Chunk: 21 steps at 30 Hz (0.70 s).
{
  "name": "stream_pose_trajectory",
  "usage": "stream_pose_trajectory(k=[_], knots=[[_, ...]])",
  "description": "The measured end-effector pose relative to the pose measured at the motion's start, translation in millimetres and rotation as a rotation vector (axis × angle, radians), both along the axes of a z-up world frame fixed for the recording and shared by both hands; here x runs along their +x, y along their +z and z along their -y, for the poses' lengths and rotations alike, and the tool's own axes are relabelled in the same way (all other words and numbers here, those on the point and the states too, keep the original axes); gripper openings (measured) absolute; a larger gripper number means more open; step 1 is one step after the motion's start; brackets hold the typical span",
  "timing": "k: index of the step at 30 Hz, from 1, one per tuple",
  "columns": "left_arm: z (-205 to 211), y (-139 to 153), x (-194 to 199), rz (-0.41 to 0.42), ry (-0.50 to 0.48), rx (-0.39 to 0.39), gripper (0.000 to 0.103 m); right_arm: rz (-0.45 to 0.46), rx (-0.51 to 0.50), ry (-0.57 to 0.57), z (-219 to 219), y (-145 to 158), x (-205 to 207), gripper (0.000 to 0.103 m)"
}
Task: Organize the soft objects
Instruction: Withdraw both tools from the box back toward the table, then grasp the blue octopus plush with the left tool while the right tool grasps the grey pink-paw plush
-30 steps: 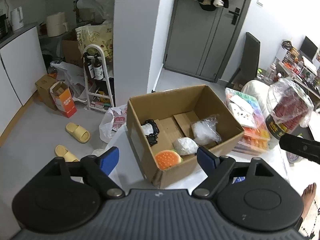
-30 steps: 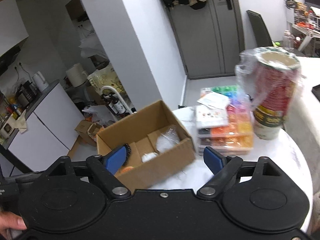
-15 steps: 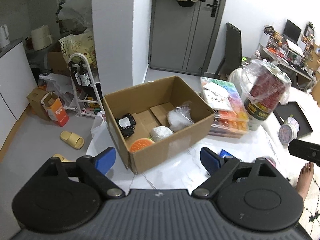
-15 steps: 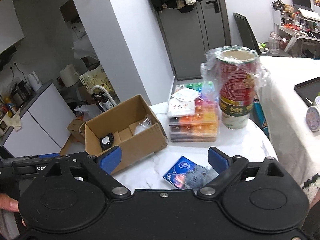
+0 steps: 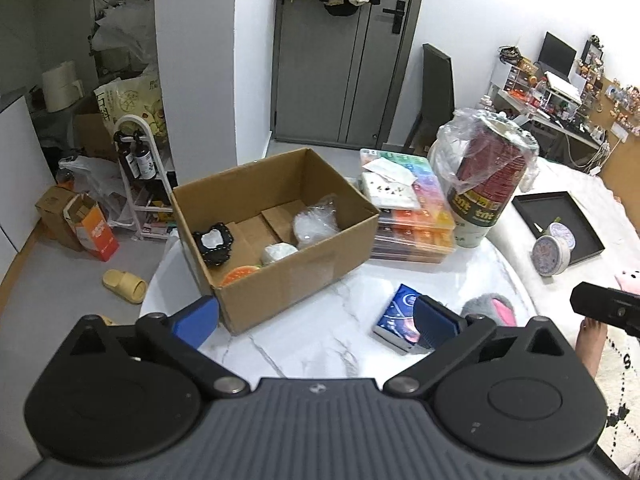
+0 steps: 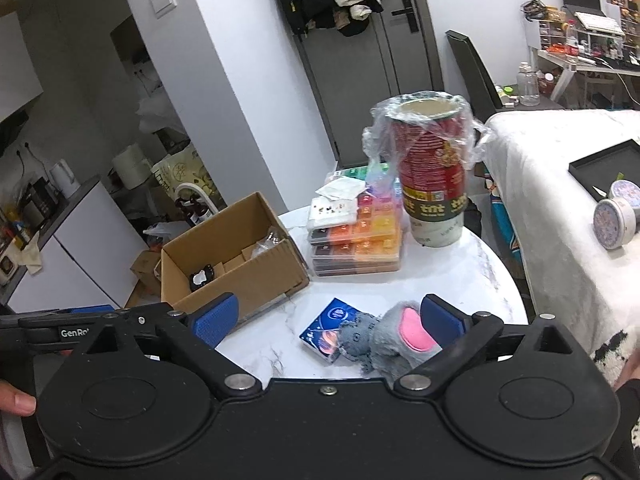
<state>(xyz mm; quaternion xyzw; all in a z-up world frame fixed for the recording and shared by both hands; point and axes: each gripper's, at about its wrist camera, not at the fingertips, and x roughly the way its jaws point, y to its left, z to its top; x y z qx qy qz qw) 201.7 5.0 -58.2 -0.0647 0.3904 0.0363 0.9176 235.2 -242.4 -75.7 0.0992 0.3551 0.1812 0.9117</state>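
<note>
- Your left gripper (image 5: 316, 322) hangs over the near edge of the white marble table (image 5: 320, 344). Its jaws have just been opening and now stand wide, with nothing between the blue pads (image 5: 434, 320).
- Your right gripper (image 6: 328, 318) has also just been opening its jaws; they stand wide and press on nothing. The grey plush toy with a pink patch (image 6: 394, 336) lies on the table just inside its right pad, and you cannot tell from this view whether pad and toy touch.
- In the left view the same plush toy (image 5: 490, 308) shows near the right edge of the table, just beside a blue packet (image 5: 398, 322).
- The cardboard box (image 5: 280, 256) stands open on the left part of the table. Inside it you have a black-edged soft piece (image 5: 214, 244) at the left, an orange burger-shaped toy (image 5: 240, 274) at the near wall, a white ball (image 5: 278, 252) in the middle and a clear crinkled bag (image 5: 316, 224) at the far right.
- To the right of the box sits a stack of clear cases with coloured contents (image 5: 416, 224), and beside that a stack of red paper cups in a plastic bag (image 5: 486, 184).
- A fingertip (image 6: 16, 400) shows at the left edge of the right view.
- Part of the right gripper's black body shows at the right edge of the left view.
</note>
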Motion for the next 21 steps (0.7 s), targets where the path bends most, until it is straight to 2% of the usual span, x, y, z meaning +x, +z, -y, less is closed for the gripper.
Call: stream_pose_trajectory(k=[12,21], knots=[[23.6,0.4,-12.6,0.045,-0.031,-0.012,0.103,0.000,0.045,-0.053,34.9,-14.9,-11.0,0.099],[45.7,-4.5,-15.5,0.030,-0.066,0.038,0.103,-0.006,0.074,-0.063,54.4,-27.1,-18.2,0.099]])
